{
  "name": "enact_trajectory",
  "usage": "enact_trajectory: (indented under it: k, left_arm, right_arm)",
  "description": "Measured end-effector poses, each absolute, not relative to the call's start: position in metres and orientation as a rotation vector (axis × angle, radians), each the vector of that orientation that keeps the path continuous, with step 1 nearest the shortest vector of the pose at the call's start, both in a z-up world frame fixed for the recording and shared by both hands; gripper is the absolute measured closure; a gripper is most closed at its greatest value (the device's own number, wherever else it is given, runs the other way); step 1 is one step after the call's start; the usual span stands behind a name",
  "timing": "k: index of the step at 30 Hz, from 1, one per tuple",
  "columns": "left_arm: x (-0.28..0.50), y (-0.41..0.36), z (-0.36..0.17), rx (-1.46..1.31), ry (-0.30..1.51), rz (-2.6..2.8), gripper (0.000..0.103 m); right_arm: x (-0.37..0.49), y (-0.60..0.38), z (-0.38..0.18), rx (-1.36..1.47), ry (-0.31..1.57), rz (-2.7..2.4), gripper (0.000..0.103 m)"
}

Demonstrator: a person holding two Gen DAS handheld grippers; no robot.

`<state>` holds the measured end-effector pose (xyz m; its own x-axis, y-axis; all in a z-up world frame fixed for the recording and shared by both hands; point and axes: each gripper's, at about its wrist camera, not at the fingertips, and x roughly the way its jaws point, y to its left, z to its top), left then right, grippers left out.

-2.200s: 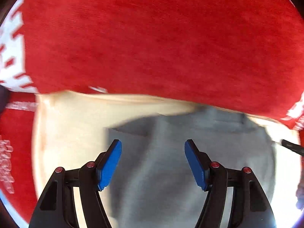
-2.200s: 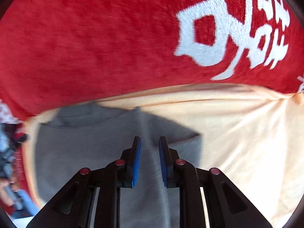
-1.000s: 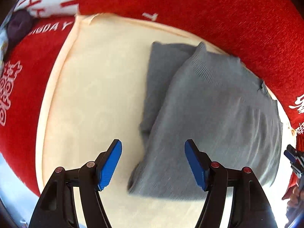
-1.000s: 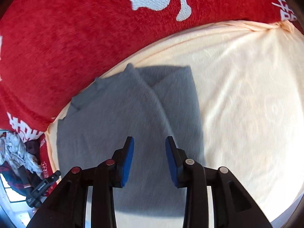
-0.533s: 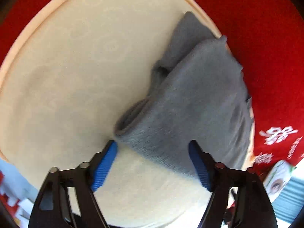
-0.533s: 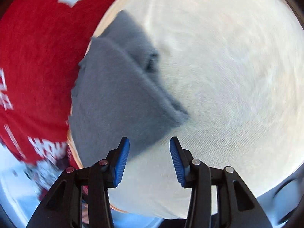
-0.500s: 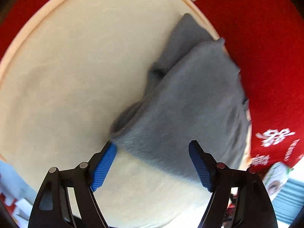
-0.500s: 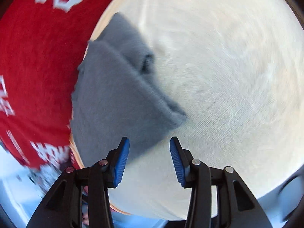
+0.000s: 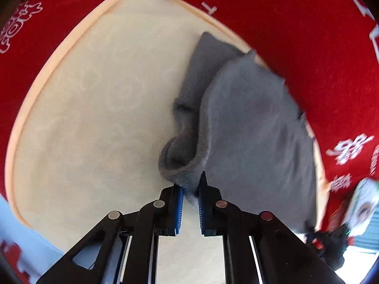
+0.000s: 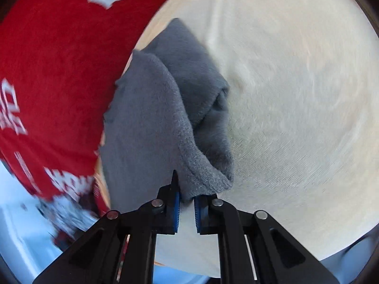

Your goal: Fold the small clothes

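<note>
The left gripper (image 9: 189, 190), black-framed with blue pads, was clamped on the near corner of the folded grey knitted garment (image 9: 248, 127); the corner was pinched between its pads, and the rolled hem curled open just ahead of the left fingertip. The bulk of the garment was spread ahead and to the right of this tool, lying on the round cream-coloured cloth surface (image 9: 94, 118), with its far edge against the red fabric printed with white characters (image 9: 296, 23). At the far right of this view, some blurred items could not be made out.

The right gripper (image 10: 186, 193), of the same make, was likewise closed on another near corner of the grey garment (image 10: 146, 118); the thick folded edge was held between its pads, and the cloth rose ahead and to the left of the tool. The cream surface (image 10: 296, 94) was seen ahead and to the right; the red printed fabric (image 10: 59, 59) lay to the left.
</note>
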<state>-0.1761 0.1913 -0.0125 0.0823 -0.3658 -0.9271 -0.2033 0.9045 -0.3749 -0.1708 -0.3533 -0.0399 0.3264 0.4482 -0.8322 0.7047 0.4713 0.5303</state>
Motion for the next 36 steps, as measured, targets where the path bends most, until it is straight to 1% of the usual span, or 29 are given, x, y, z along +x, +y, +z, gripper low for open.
enact_trajectory:
  k: [4,7,10,12,13,14,15,16,17,21,27,32,36]
  left_arm:
    - [-0.180,0.201,-0.035,-0.460,1.522,-0.078,0.091]
    - [-0.180,0.198,-0.026,-0.396,1.512,-0.091,0.090]
    - [-0.178,0.193,-0.014,-0.313,1.504,-0.072,0.090]
    - [-0.175,0.191,-0.007,-0.292,1.503,-0.081,0.090]
    - [-0.173,0.190,-0.004,-0.288,1.501,-0.096,0.090]
    - [-0.171,0.187,-0.003,-0.280,1.500,-0.127,0.090]
    - [-0.169,0.184,-0.003,-0.266,1.500,-0.152,0.090]
    - [-0.166,0.181,-0.003,-0.241,1.501,-0.172,0.090]
    - [-0.162,0.176,-0.003,-0.209,1.500,-0.189,0.090]
    - [-0.151,0.169,-0.005,-0.145,1.478,-0.253,0.090]
    - [-0.135,0.175,-0.016,-0.151,1.501,-0.339,0.090]
    - [-0.138,0.198,-0.008,-0.194,1.495,-0.404,0.090]
    - [-0.140,0.193,-0.014,-0.130,1.514,-0.423,0.090]
  right_arm:
    - [-0.168,-0.346,-0.062,1.035,1.397,-0.243,0.093]
    - [-0.173,-0.345,-0.058,1.007,1.388,-0.242,0.092]
    - [-0.174,-0.344,-0.049,0.953,1.424,-0.242,0.092]
    - [-0.168,-0.340,-0.043,0.943,1.443,-0.223,0.085]
    - [-0.169,-0.339,-0.039,0.950,1.446,-0.203,0.084]
    - [-0.172,-0.337,-0.036,0.965,1.446,-0.176,0.079]
    - [-0.173,-0.332,-0.033,0.988,1.443,-0.140,0.071]
    - [-0.172,-0.326,-0.033,1.005,1.437,-0.115,0.051]
    - [-0.169,-0.317,-0.033,1.023,1.429,-0.082,0.042]
    - [-0.153,-0.259,-0.040,1.110,1.432,0.098,0.042]
    - [-0.127,-0.164,-0.081,1.329,1.426,0.215,0.042]
    - [-0.117,-0.127,-0.096,1.449,1.374,0.232,0.042]
    - [-0.104,-0.106,-0.105,1.476,1.361,0.224,0.042]
